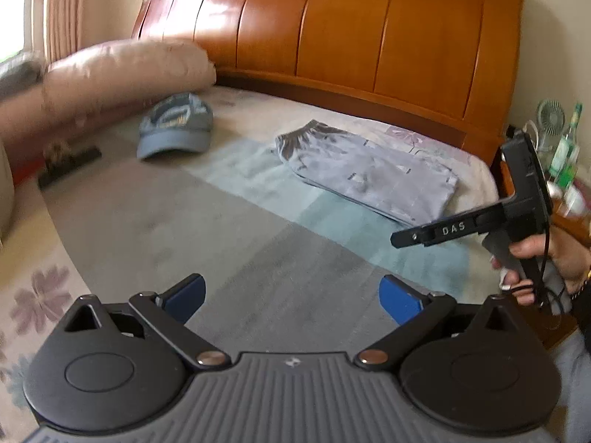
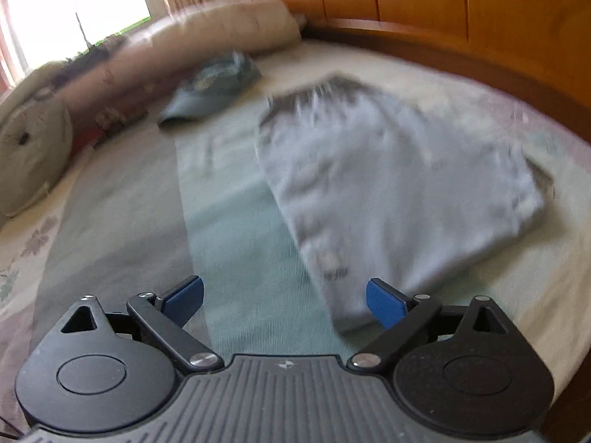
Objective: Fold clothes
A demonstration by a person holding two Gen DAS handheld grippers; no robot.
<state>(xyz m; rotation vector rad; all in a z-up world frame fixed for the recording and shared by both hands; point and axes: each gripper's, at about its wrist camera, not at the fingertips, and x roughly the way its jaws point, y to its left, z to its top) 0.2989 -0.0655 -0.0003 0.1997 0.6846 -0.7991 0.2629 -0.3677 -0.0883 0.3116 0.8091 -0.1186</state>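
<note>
Two tools hover above the bed (image 1: 258,258): left tool (image 1: 291,297) and right tool (image 2: 284,301), each with blue pads spread wide, gripping nothing. Beyond them lies the folded pale-grey garment (image 2: 388,184), flat on the patterned sheet, near a blue cap (image 1: 175,129).

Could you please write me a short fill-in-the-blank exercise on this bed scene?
1. The folded pale grey garment lies on the ___.
2. The blue-grey cap lies beside a long ___ bolster pillow.
3. Both the left claw and the right claw are ___.

Missing words: bed; beige; open
</note>
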